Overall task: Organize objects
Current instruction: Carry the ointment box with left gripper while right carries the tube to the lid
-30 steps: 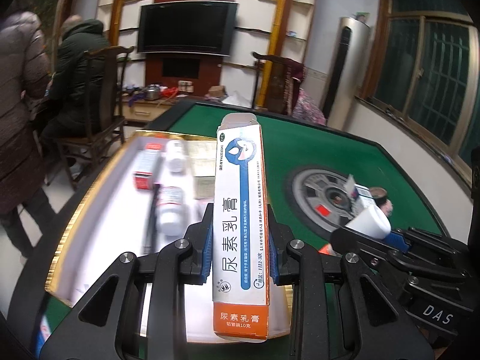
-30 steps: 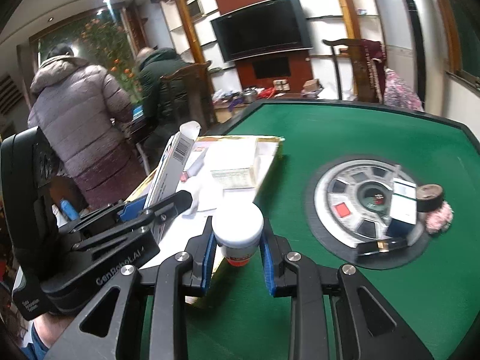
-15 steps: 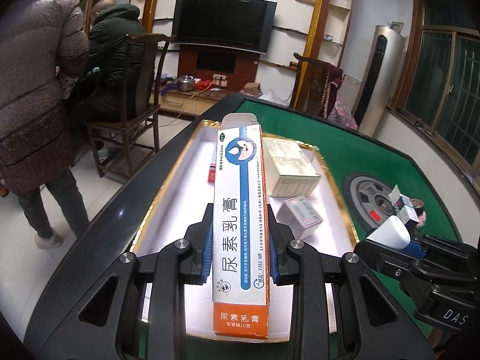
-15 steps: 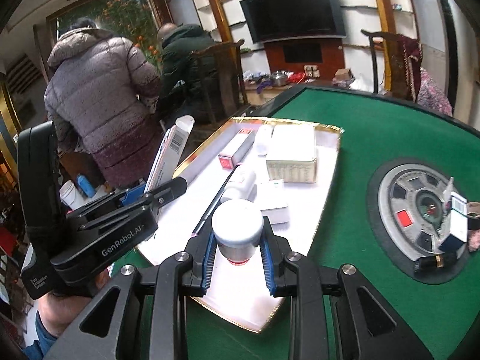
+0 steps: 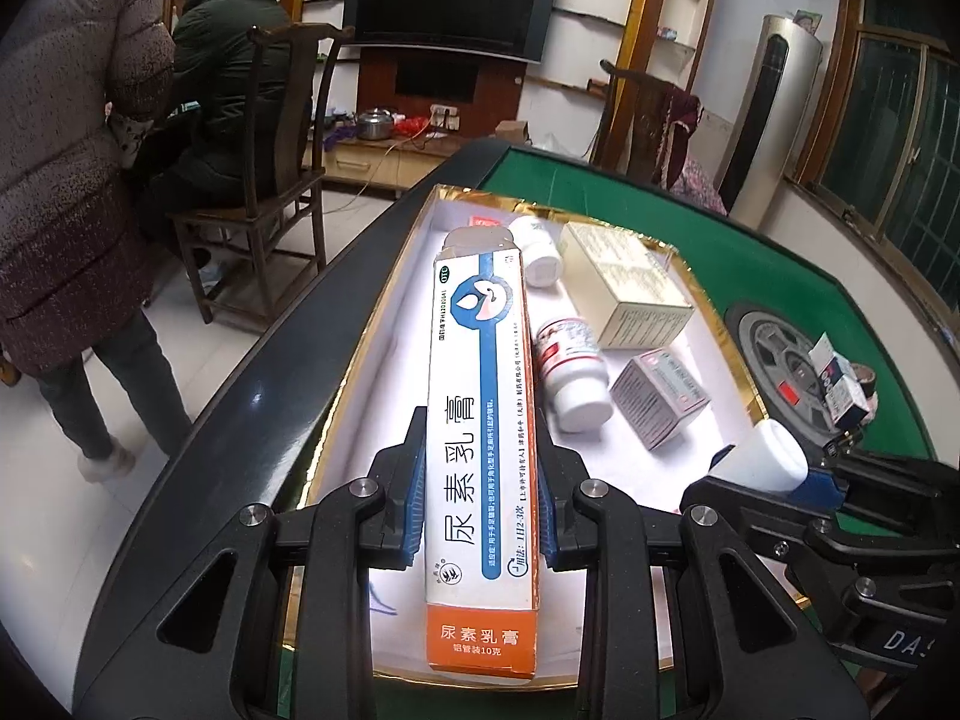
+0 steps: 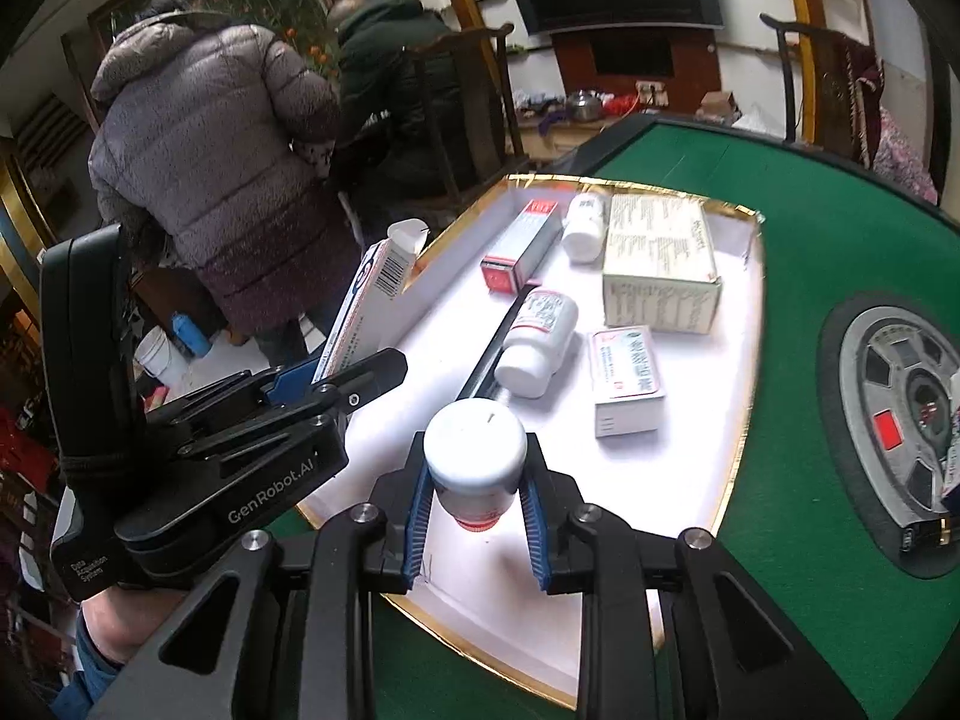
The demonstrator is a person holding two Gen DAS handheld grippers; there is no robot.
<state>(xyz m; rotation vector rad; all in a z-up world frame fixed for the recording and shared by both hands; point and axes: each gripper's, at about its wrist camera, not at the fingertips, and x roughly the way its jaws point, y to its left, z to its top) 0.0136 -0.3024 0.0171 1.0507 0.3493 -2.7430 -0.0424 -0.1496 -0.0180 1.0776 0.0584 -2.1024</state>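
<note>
Over the gold-rimmed white tray [image 5: 384, 312], left jaws clamp a long cardboard carton [image 5: 480, 420]; right jaws clamp a round white bottle [image 6: 475, 462].

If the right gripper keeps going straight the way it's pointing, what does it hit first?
Probably the lying white bottle in the tray, just beyond the bottle it holds; depth is unclear, so it might meet the tray floor first.

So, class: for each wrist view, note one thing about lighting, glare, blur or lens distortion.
Left wrist view: fisheye bends the table edge into a curve; the ointment box in the left tool is sharp. Right wrist view: the tray floor glares white beneath the held bottle; corners vignette to black.
</note>
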